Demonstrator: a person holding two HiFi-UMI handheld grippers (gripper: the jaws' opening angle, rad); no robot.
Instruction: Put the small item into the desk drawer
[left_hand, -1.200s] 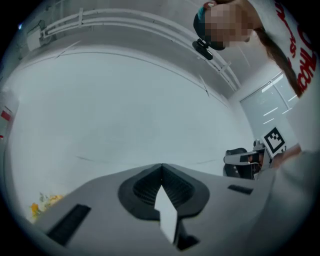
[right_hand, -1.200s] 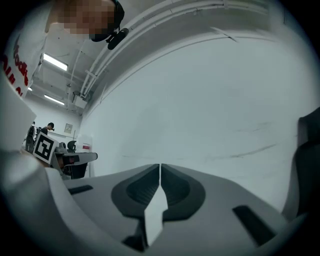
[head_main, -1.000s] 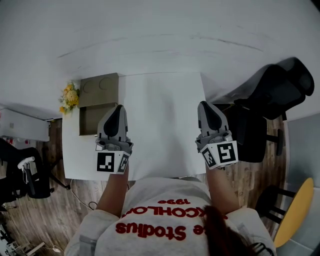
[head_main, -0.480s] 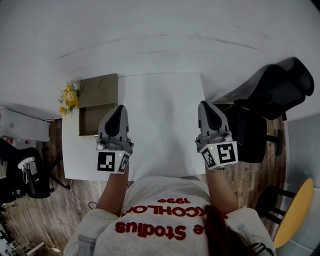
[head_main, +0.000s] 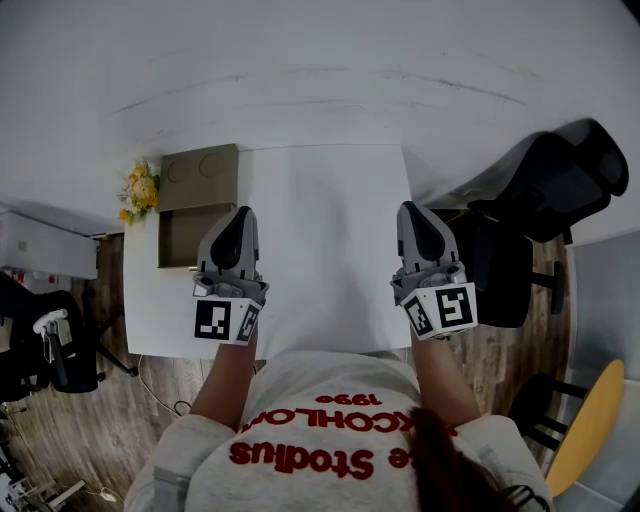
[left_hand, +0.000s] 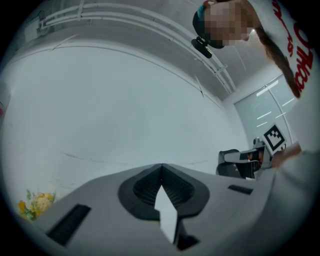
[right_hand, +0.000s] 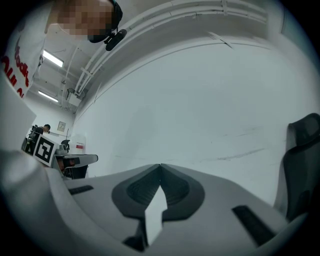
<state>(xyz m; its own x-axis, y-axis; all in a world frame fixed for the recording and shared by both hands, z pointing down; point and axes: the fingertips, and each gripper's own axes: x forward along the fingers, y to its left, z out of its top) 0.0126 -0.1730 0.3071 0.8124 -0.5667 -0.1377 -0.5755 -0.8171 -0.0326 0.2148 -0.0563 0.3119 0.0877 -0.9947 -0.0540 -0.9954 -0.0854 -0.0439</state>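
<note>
A khaki desk drawer unit (head_main: 199, 178) stands at the back left of the white desk (head_main: 325, 200); its drawer (head_main: 185, 236) is pulled out toward me and looks dark inside. No small item can be made out. My left gripper (head_main: 238, 216) hovers over the desk just right of the drawer, jaws pressed together on nothing. My right gripper (head_main: 411, 211) hangs over the desk's right edge, also shut and empty. In the left gripper view the left gripper (left_hand: 161, 166) faces a bare white wall, and in the right gripper view so does the right gripper (right_hand: 160, 166).
Yellow flowers (head_main: 139, 192) sit at the desk's left edge beside the drawer unit. A black office chair (head_main: 545, 195) stands right of the desk, a yellow stool (head_main: 590, 420) at the lower right. More black equipment (head_main: 45, 345) is on the wooden floor at the left.
</note>
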